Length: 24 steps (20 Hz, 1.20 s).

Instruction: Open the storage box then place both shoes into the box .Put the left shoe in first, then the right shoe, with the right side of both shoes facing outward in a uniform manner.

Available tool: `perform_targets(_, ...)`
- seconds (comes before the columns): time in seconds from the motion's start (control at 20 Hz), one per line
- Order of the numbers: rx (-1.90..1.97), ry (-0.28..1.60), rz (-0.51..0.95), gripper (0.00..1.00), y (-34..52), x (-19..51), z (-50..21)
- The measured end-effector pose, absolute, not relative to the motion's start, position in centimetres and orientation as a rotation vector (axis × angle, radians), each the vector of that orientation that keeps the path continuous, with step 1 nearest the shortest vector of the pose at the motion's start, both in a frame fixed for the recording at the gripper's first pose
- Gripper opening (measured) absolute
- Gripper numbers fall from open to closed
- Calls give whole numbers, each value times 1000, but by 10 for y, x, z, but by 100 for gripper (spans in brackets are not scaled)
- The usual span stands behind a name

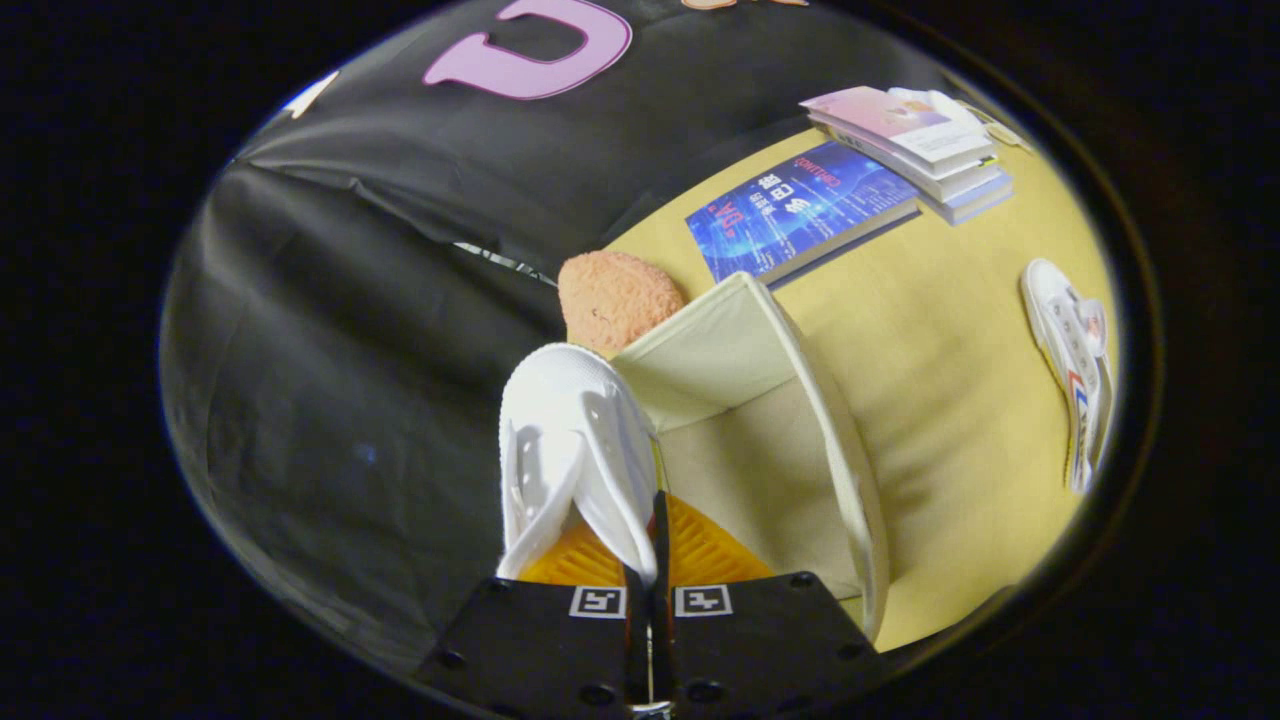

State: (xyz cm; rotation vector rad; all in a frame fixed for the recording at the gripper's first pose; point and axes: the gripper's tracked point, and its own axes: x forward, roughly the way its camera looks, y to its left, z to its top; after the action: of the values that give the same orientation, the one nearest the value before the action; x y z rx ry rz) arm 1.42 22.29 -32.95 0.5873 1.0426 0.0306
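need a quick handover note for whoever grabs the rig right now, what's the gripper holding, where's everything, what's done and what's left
Gripper: shut on a white shoe, pinching one side of its collar, the shoe held up with its toe pointing away from the fingers.
Storage box: already open, on the yellow table, just ahead and to the side of the held shoe. No shoe is visible in the part of the box that shows.
Other shoe: lying on the table beyond the box, untouched.
Done: box opened, first shoe picked up.
Left: set this shoe in the box, then fetch and place the second one facing the same way.
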Motion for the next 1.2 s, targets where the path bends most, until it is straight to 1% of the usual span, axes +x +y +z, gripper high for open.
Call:
perform_targets(0.15,566,1054,-5,4,228,8,-341)
perform_targets(0.35,533,1003,-77,4,223,18,-343)
perform_targets(0.5,429,969,-71,4,225,15,-346)
perform_targets(0.8,410,963,-87,4,232,-5,-342)
perform_targets(1.2,394,1072,-168,4,232,-6,-382)
